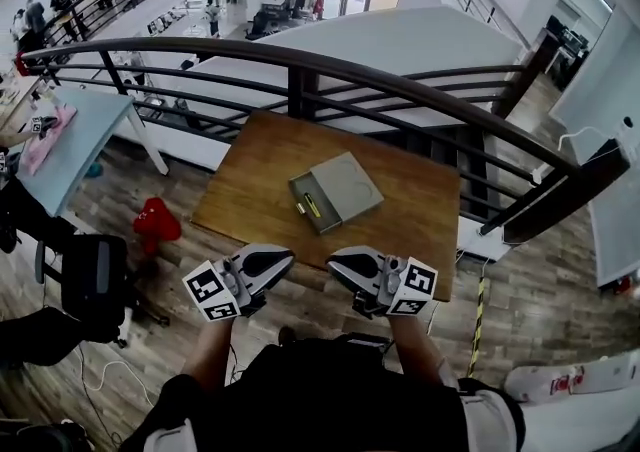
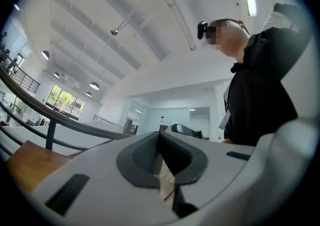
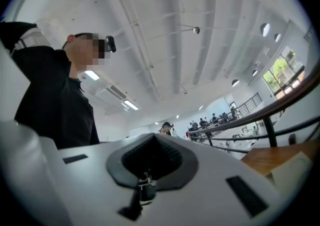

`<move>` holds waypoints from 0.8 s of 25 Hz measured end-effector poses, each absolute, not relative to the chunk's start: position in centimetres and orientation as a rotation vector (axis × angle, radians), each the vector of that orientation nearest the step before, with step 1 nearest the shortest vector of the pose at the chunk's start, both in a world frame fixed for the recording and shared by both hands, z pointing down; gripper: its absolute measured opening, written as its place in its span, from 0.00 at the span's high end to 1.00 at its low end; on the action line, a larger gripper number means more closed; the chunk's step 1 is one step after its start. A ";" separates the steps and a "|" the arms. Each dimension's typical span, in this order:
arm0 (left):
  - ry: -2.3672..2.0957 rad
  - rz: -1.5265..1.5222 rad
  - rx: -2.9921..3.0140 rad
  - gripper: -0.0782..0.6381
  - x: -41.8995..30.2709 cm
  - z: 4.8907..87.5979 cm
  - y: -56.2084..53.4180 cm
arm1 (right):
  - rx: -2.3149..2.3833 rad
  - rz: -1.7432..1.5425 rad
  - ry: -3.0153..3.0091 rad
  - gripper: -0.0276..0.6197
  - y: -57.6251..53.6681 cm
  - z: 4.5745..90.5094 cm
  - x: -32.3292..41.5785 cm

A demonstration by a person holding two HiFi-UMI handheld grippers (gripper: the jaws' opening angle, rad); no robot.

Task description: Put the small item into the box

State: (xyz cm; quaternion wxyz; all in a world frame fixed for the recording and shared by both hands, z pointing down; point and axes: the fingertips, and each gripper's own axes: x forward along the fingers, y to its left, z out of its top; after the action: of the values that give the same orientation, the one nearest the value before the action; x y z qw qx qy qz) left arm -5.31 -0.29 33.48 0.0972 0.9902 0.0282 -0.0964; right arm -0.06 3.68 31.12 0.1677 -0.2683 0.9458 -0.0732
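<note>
A flat grey box (image 1: 345, 185) lies in the middle of the wooden table (image 1: 260, 155). Its open compartment on the near-left side holds a small yellow item (image 1: 311, 205) with a small dark piece (image 1: 299, 207) beside it. My left gripper (image 1: 268, 262) and right gripper (image 1: 350, 265) hover side by side over the table's front edge, well short of the box. Both are shut with nothing between the pads. In the left gripper view the left gripper (image 2: 159, 135) tilts up towards the ceiling, and the right gripper (image 3: 152, 137) does the same in the right gripper view.
A black railing (image 1: 300, 65) runs behind the table above a drop to a lower floor. A red stool (image 1: 157, 220), a black chair (image 1: 95, 275) and a light blue table (image 1: 85, 130) stand at the left. The person's torso fills the bottom of the head view.
</note>
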 end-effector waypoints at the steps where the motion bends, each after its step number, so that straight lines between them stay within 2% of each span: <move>1: 0.071 -0.281 2.942 0.87 -5.3 33.4 0.2 | -0.773 -0.179 2.713 0.94 4.0 30.9 -0.1; 7: -0.045 -0.259 2.943 0.87 -5.3 33.2 3.8 | -0.796 -0.033 2.842 0.94 8.4 30.4 0.8; 12: -0.013 -0.174 2.958 0.87 -1.4 33.5 9.9 | -0.874 -0.110 2.870 0.94 12.6 33.3 4.6; 20: -0.064 -0.113 2.896 0.87 -0.1 36.1 15.9 | -0.880 -0.083 2.831 0.94 17.2 34.1 5.5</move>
State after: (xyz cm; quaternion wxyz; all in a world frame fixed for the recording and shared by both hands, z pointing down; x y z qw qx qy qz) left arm -0.08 15.90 36.09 0.1212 0.9916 -0.0221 -0.0386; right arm 5.54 17.24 34.11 0.0877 -0.2955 0.9509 -0.0280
